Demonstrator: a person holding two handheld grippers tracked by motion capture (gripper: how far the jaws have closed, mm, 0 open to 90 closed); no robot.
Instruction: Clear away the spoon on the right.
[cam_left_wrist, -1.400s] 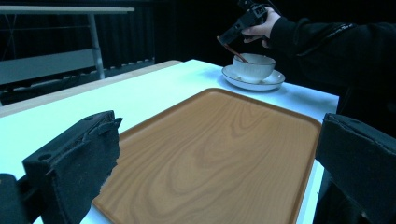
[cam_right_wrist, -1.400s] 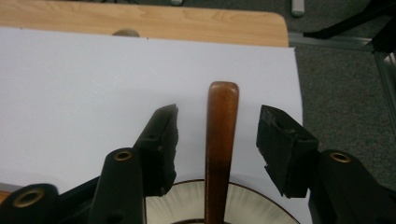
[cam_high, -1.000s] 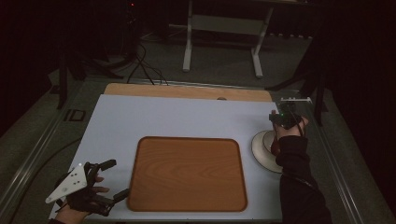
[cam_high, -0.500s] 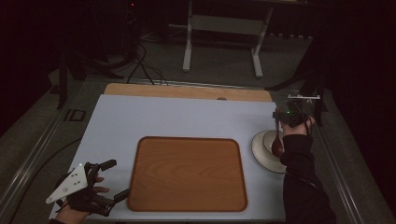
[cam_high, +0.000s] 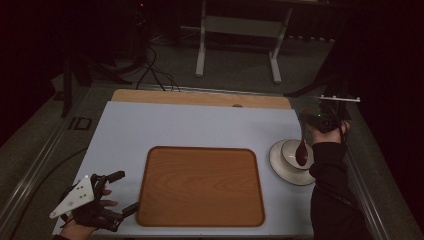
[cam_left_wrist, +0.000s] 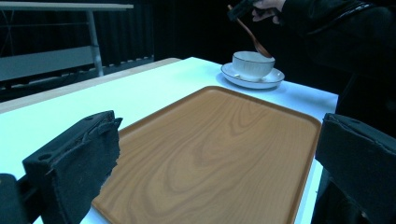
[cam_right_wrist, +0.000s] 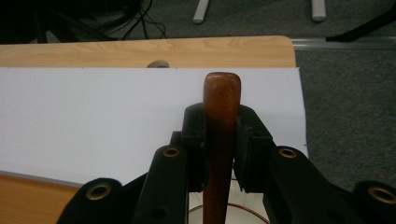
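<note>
The right gripper (cam_high: 320, 121) is held up at the far right, its 2 jaws pinched tight on a wooden spoon handle (cam_right_wrist: 220, 135), with the black-sleeved right forearm (cam_high: 332, 190) reaching forward from the bottom edge. The left gripper (cam_high: 107, 192) sits low at the near left in a gloved left hand (cam_high: 85, 210), its 2 jaws spread wide apart with nothing between them.

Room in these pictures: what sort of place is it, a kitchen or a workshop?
Probably a lab or recording workspace, not a kitchen. A white table stands in a dark room with cables on a grey floor and a metal stand behind. The tray, the cup and its saucer look laid out for practice.
</note>
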